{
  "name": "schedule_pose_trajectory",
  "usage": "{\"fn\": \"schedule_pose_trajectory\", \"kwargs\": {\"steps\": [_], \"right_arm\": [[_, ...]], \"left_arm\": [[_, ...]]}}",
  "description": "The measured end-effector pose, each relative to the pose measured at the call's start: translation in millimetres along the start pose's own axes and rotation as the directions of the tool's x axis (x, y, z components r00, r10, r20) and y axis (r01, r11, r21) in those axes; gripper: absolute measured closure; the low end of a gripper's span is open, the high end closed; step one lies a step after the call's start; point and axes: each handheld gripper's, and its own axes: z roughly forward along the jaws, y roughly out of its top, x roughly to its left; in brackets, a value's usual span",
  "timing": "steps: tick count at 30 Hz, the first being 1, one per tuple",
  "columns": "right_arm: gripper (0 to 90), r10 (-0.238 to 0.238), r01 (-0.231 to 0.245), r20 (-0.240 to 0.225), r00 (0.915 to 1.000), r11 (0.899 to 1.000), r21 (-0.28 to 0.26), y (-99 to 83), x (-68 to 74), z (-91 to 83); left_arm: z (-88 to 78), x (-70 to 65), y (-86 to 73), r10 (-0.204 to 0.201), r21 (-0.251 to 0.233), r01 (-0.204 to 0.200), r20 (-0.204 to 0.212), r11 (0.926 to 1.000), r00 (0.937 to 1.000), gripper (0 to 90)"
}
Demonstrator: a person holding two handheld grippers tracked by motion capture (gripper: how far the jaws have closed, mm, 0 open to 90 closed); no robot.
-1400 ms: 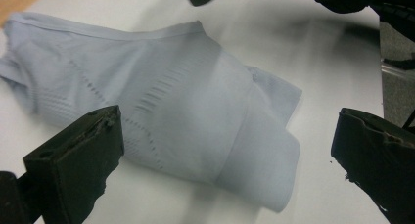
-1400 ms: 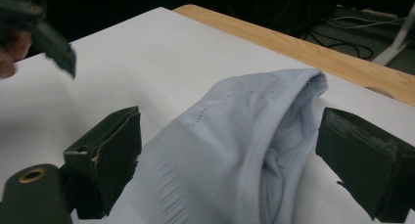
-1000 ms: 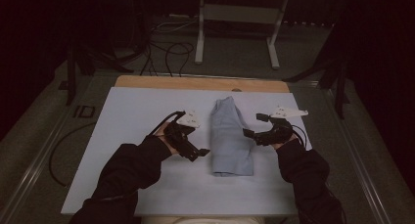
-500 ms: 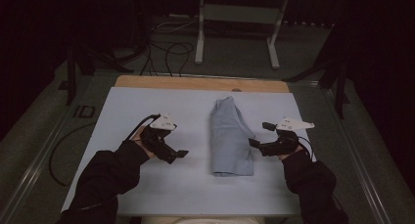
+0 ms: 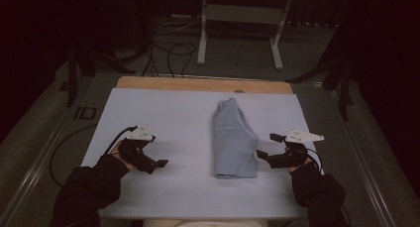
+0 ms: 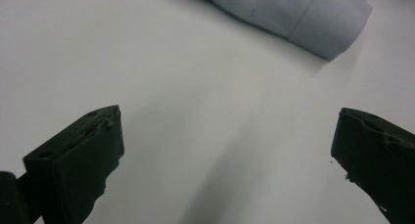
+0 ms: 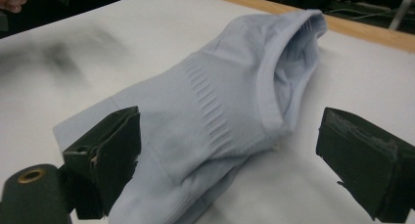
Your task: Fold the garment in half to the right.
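1. Table [image 5: 148,113]: pale sheet covers most of it, wooden strip bare along the far edge. Nothing else lies on the sheet except one garment.

2. Garment [image 5: 234,138]: light blue knit piece, already folded into a long narrow bundle, lying lengthwise right of centre on the sheet. In the right gripper view [image 7: 210,121] it shows layers stacked, ribbed band across the middle, hemmed opening at the far end. Near end looks square and flat. Judgement: folding looks mostly or fully done; what may be left is one more fold end to end, or just tidying/moving it aside. Can't tell which from this.

3. Right gripper [image 5: 265,146]: sits at the garment's right edge, near the lower half. Jaws spread wide, one each side of the bundle's near corner in its own view, gripping nothing.

4. Left gripper [image 5: 159,163]: well apart from the garment, over bare sheet on the left. Jaws wide apart, nothing between them [image 6: 225,150]; garment's corner visible far off at top of its view.

5. Overall: both hands free, cloth lying flat on its own, so prob. late stage.
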Motion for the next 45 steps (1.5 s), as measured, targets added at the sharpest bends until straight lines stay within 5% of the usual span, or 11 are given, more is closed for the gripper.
{"fn": "schedule_pose_trajectory", "kwargs": {"steps": [9, 24, 29, 34, 36, 40, 45], "right_arm": [[9.4, -0.010, 0.010, -0.007, 0.9999, 0.999, 0.032, -17.8, 8.8, -3.3], [9.5, 0.038, -0.039, 0.018, 0.9991, 0.996, 0.075, -41.8, 10.6, -11.3], [9.5, 0.049, -0.052, 0.040, 0.9980, 0.995, 0.083, -48.4, 11.7, -16.0], [9.5, 0.058, -0.063, 0.063, 0.9963, 0.994, 0.085, -55.8, 15.1, -18.3], [9.5, 0.068, -0.075, 0.073, 0.9950, 0.992, 0.101, -59.6, 16.4, -17.5], [9.5, 0.042, -0.053, 0.084, 0.9955, 0.990, 0.130, -62.7, 18.4, -14.2], [9.5, 0.049, -0.058, 0.082, 0.9954, 0.993, 0.104, -59.9, 18.4, -12.5]], "left_arm": [[-9.5, 0.9, -37.8, -0.046, -0.028, 0.045, -0.022, 0.9986, 0.9987, 0.0], [-24.8, -6.4, -85.5, -0.120, -0.052, 0.116, -0.069, 0.9918, 0.9904, 0.0], [-28.5, -3.7, -96.1, -0.162, -0.048, 0.158, -0.108, 0.9863, 0.9808, 0.1], [-29.2, -4.6, -102.6, -0.199, -0.077, 0.187, -0.211, 0.9794, 0.9570, 0.1], [-30.2, -4.6, -102.9, -0.218, -0.082, 0.205, -0.222, 0.9754, 0.9504, 0.1], [-30.6, -6.9, -104.6, -0.219, -0.090, 0.204, -0.209, 0.9749, 0.9532, 0.1], [-24.6, -9.0, -107.6, -0.200, -0.052, 0.193, -0.207, 0.9798, 0.9576, 0.1]]}}
